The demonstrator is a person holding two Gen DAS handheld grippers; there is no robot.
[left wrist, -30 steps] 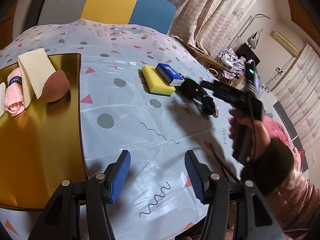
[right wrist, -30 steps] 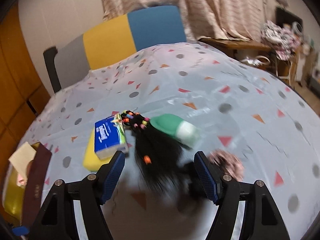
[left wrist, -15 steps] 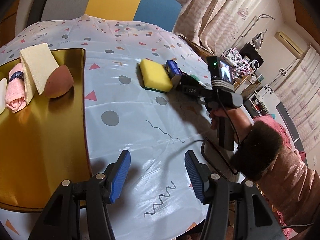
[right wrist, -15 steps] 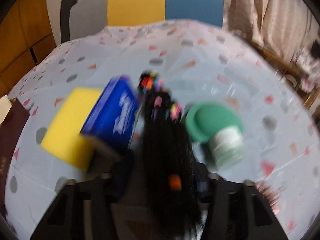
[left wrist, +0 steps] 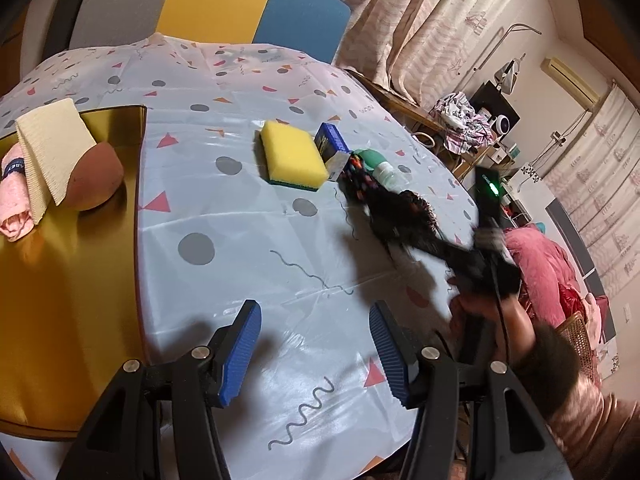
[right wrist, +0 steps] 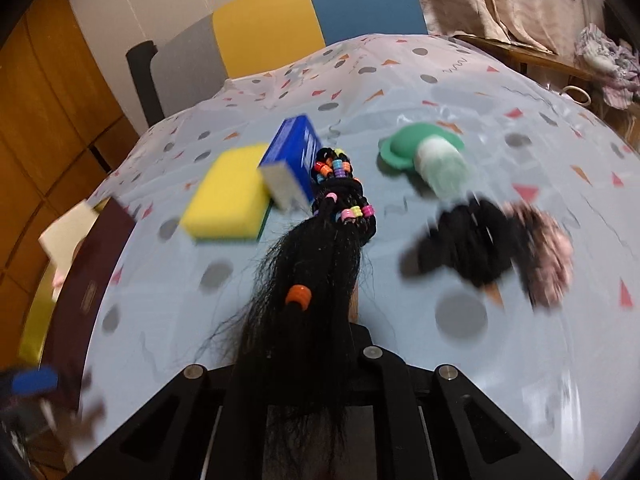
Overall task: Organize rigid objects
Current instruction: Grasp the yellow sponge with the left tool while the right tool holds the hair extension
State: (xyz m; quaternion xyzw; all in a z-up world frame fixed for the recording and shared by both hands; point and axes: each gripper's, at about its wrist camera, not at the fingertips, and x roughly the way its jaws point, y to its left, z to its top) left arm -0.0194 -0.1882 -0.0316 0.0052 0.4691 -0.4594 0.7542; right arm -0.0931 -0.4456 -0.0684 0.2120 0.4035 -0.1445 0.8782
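My right gripper point(right wrist: 312, 320) is shut on a black hair bundle with coloured beads point(right wrist: 320, 248) and holds it above the table; its fingers are hidden under the hair. The bundle also shows in the left wrist view point(left wrist: 384, 204). My left gripper point(left wrist: 316, 344) is open and empty over the near table edge. A yellow sponge point(left wrist: 292, 156) lies mid-table with a blue box point(left wrist: 332, 148) leaning against it. A green-capped bottle point(right wrist: 432, 156) lies to the right of the box.
A gold tray point(left wrist: 60, 272) at the left holds a cream cloth point(left wrist: 48, 144), a pink towel point(left wrist: 12, 200) and a brown egg-shaped object point(left wrist: 96, 180). A black scrunchie point(right wrist: 468, 240) and a pink-brown scrunchie point(right wrist: 548, 256) lie at the right. A chair point(left wrist: 224, 4) stands behind the table.
My right gripper closed on the black hair bundle and pulled back, lifting it off the table. The blue box tipped onto its edge against the sponge. My left gripper stayed put.
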